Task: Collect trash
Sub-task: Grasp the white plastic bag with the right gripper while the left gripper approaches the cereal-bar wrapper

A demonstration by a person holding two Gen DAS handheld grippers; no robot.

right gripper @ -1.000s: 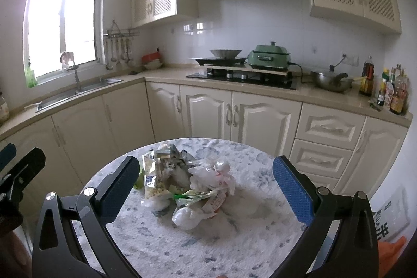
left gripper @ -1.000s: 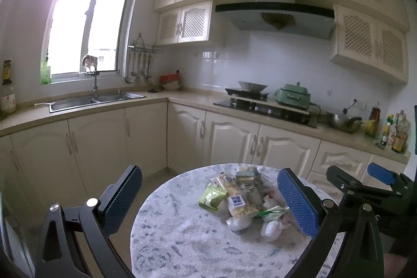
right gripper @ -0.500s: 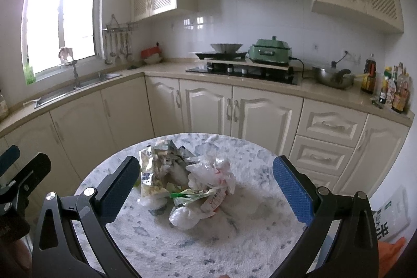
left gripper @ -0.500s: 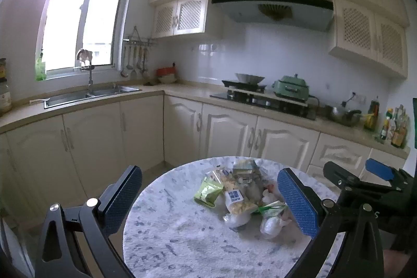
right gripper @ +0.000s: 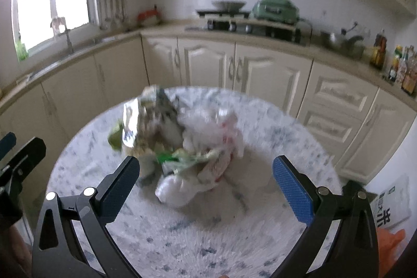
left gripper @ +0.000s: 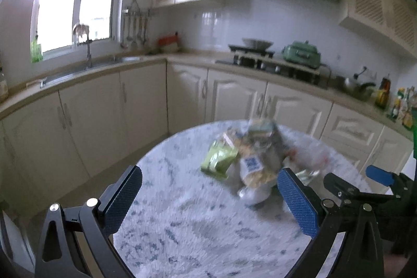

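Between your right gripper's (right gripper: 206,181) spread empty jaws sits the trash pile (right gripper: 182,145); left gripper (left gripper: 208,196) likewise wide apart, risks scattering loose wrappers off the worktop (left gripper: 195,233).

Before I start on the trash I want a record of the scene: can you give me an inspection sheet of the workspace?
Surface: round marbled table, bare around the pile.
Job's things: trash pile near the middle; green packet, white bag, wrappers.
Clutter: nothing seen apart from the pile.
Grippers: left gripper and right gripper open, empty, short of the pile.
Cables: nothing seen.
Surroundings: cream cabinets, sink, stove, bottles.
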